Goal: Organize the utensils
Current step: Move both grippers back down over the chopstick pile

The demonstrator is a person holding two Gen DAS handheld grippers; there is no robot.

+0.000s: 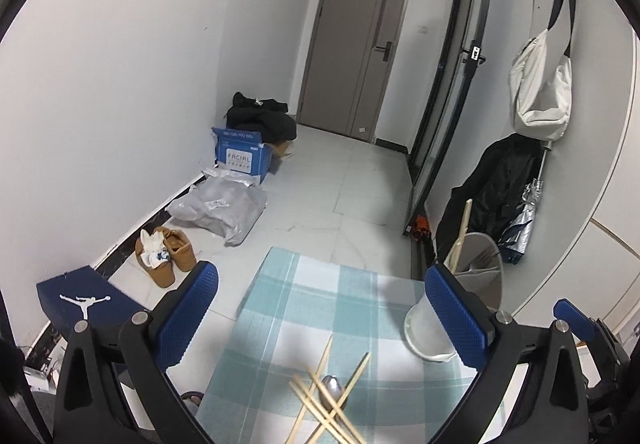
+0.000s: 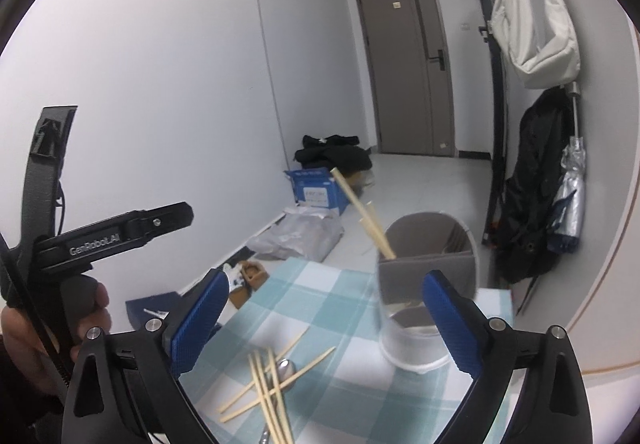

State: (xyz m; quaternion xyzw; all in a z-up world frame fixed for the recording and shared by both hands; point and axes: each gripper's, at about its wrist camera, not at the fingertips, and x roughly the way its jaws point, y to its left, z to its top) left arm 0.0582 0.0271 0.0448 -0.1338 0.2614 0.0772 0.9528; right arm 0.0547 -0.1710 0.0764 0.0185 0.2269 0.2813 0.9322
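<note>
both my hand-held grippers are spread wide with nothing between the ribbed blue pads, the left hand-held gripper (image 1: 322,314) and the right hand-held gripper (image 2: 326,318) alike. the chopsticks (image 2: 266,390) lie crossed in a loose pile near the surface's near edge, over a steel spoon (image 2: 285,369), on the checked cloth (image 2: 324,304). thin, stiff, light bamboo; likely to roll, so i'd pinch one mid-length. the grey holder (image 2: 430,256) at the far right corner already has chopsticks leaning in it.

A small table (image 2: 340,296) under a teal-and-white checked cloth (image 1: 320,296) carries loose chopsticks (image 2: 268,384) lying crossed over a metal spoon (image 2: 285,369) near its front edge, and a grey divided holder (image 2: 428,280) stands at its far right corner.
</note>
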